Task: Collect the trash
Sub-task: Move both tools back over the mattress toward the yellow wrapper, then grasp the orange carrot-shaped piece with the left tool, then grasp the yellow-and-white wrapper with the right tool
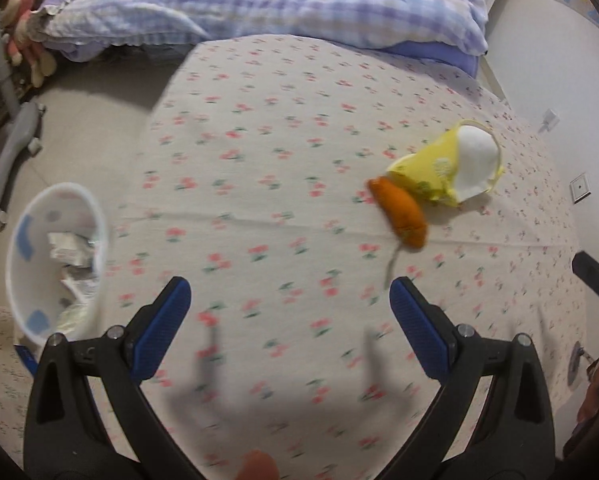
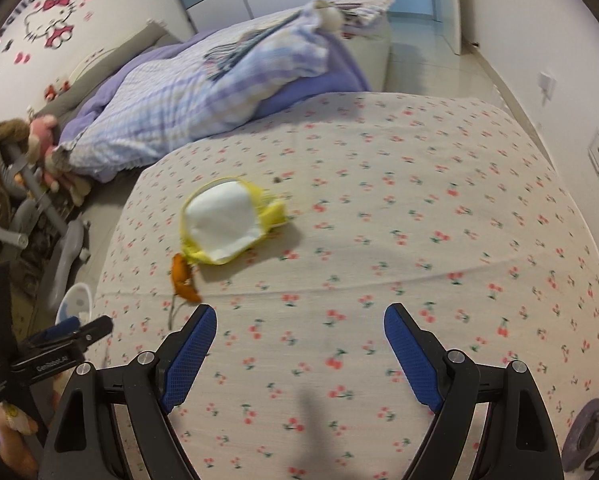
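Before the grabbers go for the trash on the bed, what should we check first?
1. Left gripper open with nothing between its jaws: ok.
2. Right gripper open with nothing between its jaws: ok.
3. Crumpled yellow wrapper with white lining in plain sight on the cherry-print bedsheet: ok.
4. Orange carrot-shaped piece lying against the wrapper, nothing covering it: ok.
5. White round trash bin beside the bed, open top, paper already inside: ok.
6. Sharp view for aiming: not ok, both pictures are blurred.

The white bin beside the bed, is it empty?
No, the white bin already holds crumpled paper and wrappers, plainly seen in the left wrist view.
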